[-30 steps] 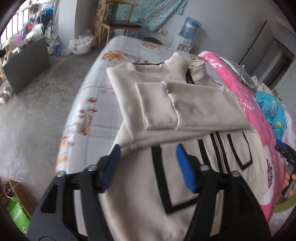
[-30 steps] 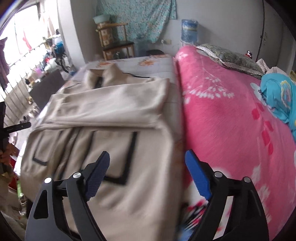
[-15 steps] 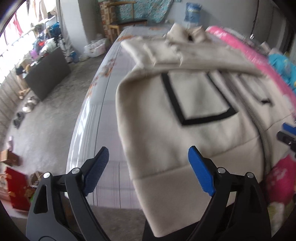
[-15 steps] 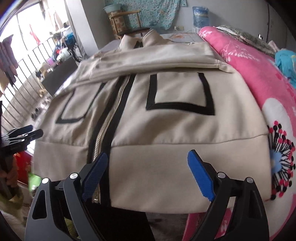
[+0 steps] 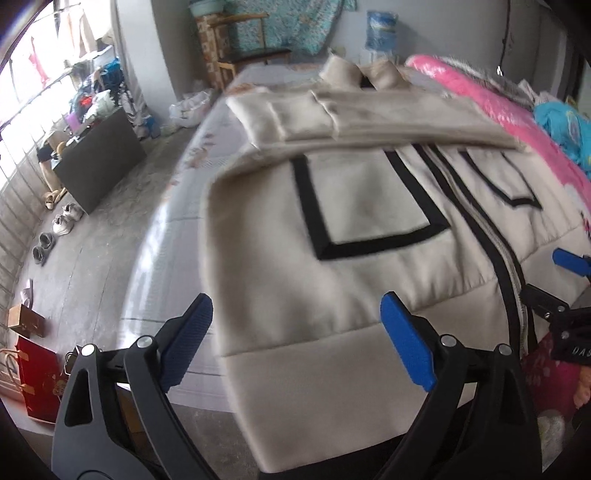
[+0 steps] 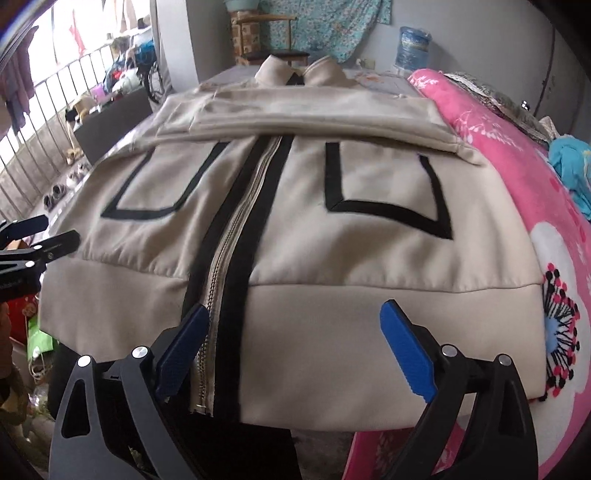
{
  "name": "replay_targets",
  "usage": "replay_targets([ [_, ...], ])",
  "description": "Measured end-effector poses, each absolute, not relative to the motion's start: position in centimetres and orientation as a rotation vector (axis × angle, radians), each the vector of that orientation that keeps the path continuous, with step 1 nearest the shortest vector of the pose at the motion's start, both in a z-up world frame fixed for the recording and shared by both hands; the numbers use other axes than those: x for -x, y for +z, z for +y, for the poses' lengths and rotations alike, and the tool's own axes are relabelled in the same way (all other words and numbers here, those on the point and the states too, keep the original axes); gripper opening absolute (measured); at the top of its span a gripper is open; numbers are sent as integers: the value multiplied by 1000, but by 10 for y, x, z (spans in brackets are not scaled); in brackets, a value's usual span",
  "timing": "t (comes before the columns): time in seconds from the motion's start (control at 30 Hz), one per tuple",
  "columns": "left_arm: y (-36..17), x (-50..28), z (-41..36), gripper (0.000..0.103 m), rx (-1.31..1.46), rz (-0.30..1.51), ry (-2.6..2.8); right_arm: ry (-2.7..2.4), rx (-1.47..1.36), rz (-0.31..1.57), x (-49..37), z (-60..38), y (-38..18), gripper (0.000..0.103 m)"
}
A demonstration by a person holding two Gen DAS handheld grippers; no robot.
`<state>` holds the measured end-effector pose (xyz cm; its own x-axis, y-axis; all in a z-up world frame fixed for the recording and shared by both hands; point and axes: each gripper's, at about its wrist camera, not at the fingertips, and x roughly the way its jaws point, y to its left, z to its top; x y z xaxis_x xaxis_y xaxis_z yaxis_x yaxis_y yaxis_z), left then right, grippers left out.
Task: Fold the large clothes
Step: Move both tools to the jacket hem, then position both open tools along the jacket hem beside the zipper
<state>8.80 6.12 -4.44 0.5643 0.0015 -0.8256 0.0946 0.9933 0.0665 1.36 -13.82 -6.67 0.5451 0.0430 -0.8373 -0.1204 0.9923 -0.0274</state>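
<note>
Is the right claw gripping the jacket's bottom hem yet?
Apart. In the right wrist view the right claw is wide open, its blue pads hanging either side of the jacket hem without pressing on it.

Along the right we see a bright pink floral blanket [image 6: 509, 155], with a crumpled turquoise cloth [image 5: 565, 125] lying on it. By the far wall we make out a blue water-cooler bottle [image 6: 413, 46], a wooden chair with a dark seat [image 5: 255, 55] and a hanging teal patterned cloth [image 6: 325, 22]. On the grey floor at left stand a dark low cabinet [image 5: 99, 158], pairs of shoes [image 5: 55, 229] and a red paper bag [image 5: 35, 376].
</note>
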Motion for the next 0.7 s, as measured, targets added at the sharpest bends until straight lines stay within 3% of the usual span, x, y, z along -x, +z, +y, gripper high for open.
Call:
replay_targets([
  [0.13, -59, -87, 47, 92, -143, 992, -15, 83, 68, 1015, -14, -140, -72, 97],
  [0.7, -61, -87, 48, 95, -124, 990, 8, 86, 45, 1026, -16, -143, -74, 97],
])
